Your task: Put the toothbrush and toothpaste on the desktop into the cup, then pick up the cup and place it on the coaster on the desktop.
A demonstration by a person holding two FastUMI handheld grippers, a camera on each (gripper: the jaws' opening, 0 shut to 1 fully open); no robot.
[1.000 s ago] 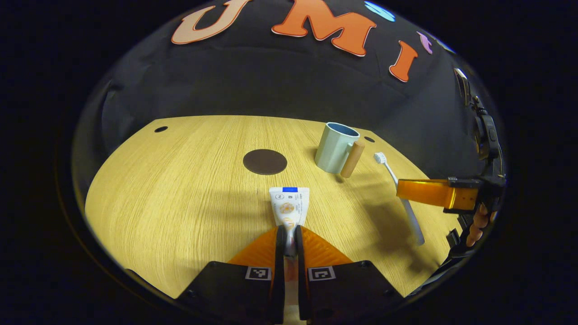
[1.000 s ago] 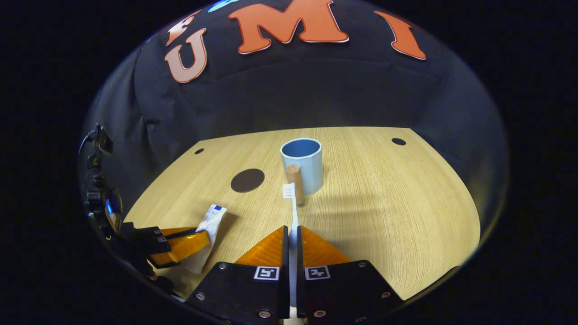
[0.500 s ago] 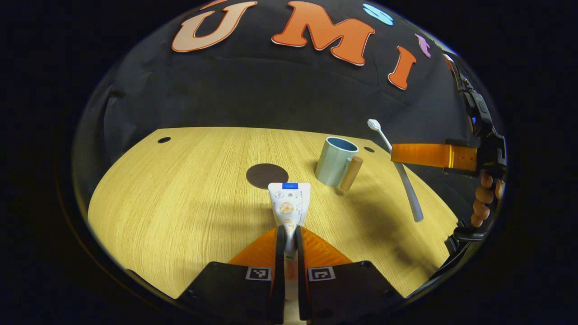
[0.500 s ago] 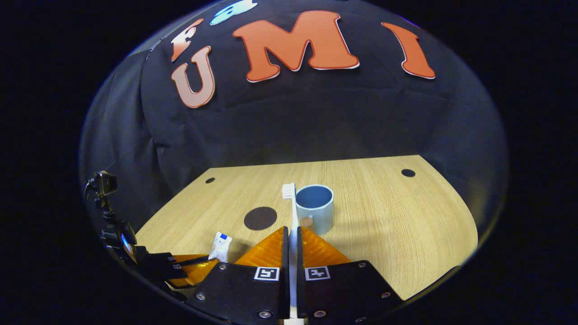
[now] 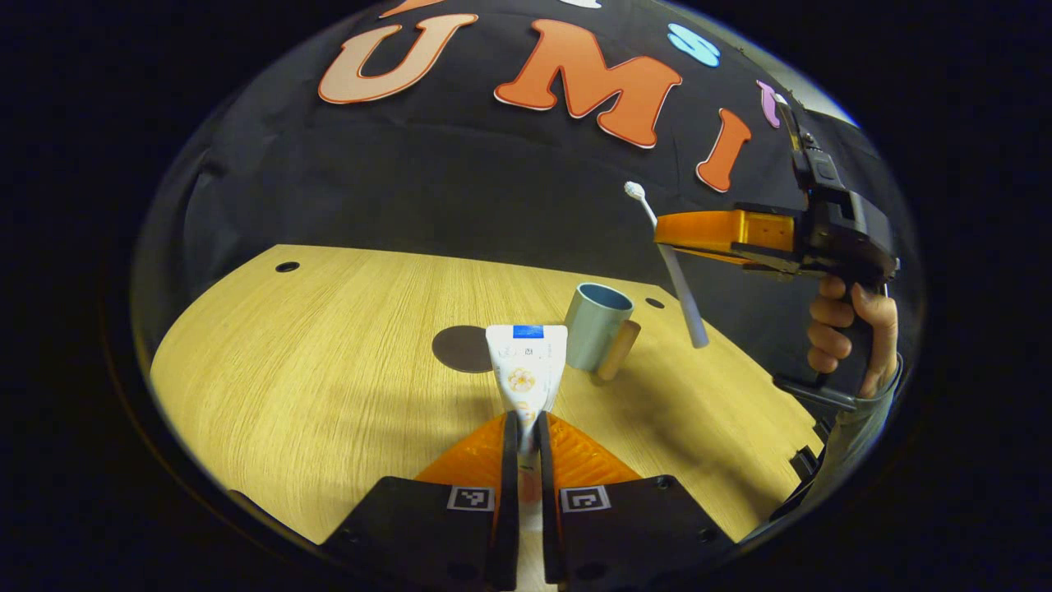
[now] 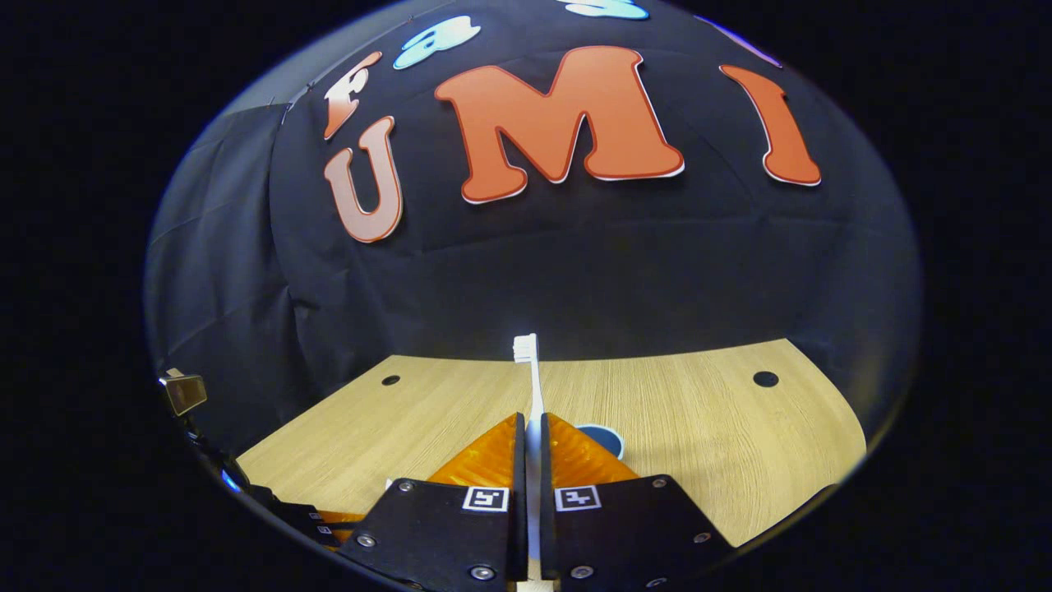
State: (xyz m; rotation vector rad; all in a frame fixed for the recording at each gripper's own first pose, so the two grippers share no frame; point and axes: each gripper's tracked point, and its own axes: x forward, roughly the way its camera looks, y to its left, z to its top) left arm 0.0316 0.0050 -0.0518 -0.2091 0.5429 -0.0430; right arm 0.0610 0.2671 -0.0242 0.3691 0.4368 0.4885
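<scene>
Right gripper (image 6: 531,427): pinches brush (image 6: 529,374), raised, cup (image 6: 604,437) just below-right ahead.
Left gripper (image 5: 526,427): pinches paste (image 5: 524,370) above bench (image 5: 288,370); coaster (image 5: 460,349) ahead-left.
Advice: tip handle-end down over the cup mouth before releasing.

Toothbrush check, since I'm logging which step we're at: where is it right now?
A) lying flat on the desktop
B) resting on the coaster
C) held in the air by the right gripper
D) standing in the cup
C: the right gripper is shut on the toothbrush, which hangs tilted above the desktop near the cup.

place: recording booth | cues: black cloth wall (image 6: 534,271); bare wooden desktop (image 5: 312,370)
</scene>
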